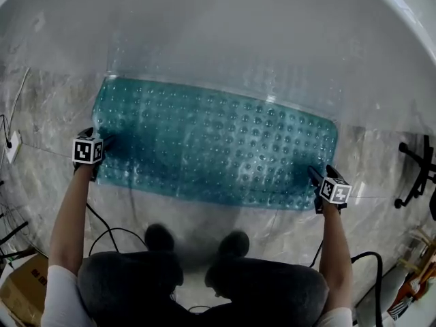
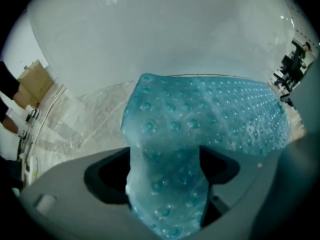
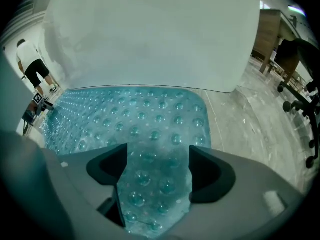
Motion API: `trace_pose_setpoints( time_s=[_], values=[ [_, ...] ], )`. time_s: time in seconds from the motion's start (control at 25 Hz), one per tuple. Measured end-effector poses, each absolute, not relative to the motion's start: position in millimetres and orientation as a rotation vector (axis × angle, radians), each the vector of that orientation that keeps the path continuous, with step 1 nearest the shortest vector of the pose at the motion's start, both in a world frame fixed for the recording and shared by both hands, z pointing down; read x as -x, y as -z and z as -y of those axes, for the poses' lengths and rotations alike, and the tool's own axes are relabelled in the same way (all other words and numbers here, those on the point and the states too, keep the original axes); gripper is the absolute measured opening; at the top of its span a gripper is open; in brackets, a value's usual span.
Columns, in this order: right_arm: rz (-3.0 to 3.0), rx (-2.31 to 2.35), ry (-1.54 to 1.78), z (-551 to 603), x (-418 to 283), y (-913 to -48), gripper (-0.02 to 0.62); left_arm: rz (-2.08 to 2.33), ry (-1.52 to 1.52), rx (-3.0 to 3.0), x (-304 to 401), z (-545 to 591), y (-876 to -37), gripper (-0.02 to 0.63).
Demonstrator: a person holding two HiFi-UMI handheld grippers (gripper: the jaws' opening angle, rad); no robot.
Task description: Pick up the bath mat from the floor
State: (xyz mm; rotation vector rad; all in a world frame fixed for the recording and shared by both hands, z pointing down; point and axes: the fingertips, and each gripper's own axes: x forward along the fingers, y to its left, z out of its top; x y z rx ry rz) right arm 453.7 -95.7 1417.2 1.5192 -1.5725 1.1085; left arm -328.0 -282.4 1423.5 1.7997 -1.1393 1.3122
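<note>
Bath mat [image 1: 218,148] is teal and bumpy, lying spread left to right on the marble floor [image 1: 41,107]; its far long edge sits against the white curved surface [image 1: 238,33]; you're holding one short end with each hand. Your left tongs [image 1: 105,142] are at the mat's left end; in the left gripper view the left tongs [image 2: 162,169] stand apart, with a bunched fold of mat between them, not pinched. Your right tongs [image 1: 315,176] are at the near right corner; in the right gripper view the right tongs [image 3: 157,169] are open too, with mat lying flat in the gap. A cardboard box [image 1: 24,288] is near left; an office chair [image 1: 415,176] is at the right.
</note>
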Motion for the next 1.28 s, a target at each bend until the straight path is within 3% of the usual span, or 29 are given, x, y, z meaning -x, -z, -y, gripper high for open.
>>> trace_pose_setpoints(
  time_s=[0.44, 0.84, 1.0, 1.12, 1.16, 1.2, 1.28],
  values=[
    [1.511, -1.432, -1.191, 84, -469, -1435, 0.497, 1.091, -1.265, -1.720, 344, 269, -1423, 0.569],
    [1.475, -1.412, -1.237, 88, -488, -1454, 0.522, 0.999, -1.245, -1.703, 340, 257, -1452, 0.589],
    [1.492, -1.434, -1.234, 84, -487, -1457, 0.488, 1.016, -1.232, -1.721, 337, 259, -1452, 0.588],
    [1.517, -1.408, -1.211, 86, -471, -1447, 0.392, 1.022, -1.167, -1.759, 325, 259, -1445, 0.583],
    [1.533, -1.387, -1.209, 87, -464, -1445, 0.344, 1.031, -1.152, -1.765, 322, 259, -1442, 0.560],
    [1.549, -1.359, -1.202, 89, -456, -1443, 0.293, 1.035, -1.143, -1.772, 319, 259, -1438, 0.462],
    [1.566, -1.311, -1.181, 89, -445, -1441, 0.224, 0.996, -1.136, -1.802, 306, 255, -1434, 0.341]
  ],
)
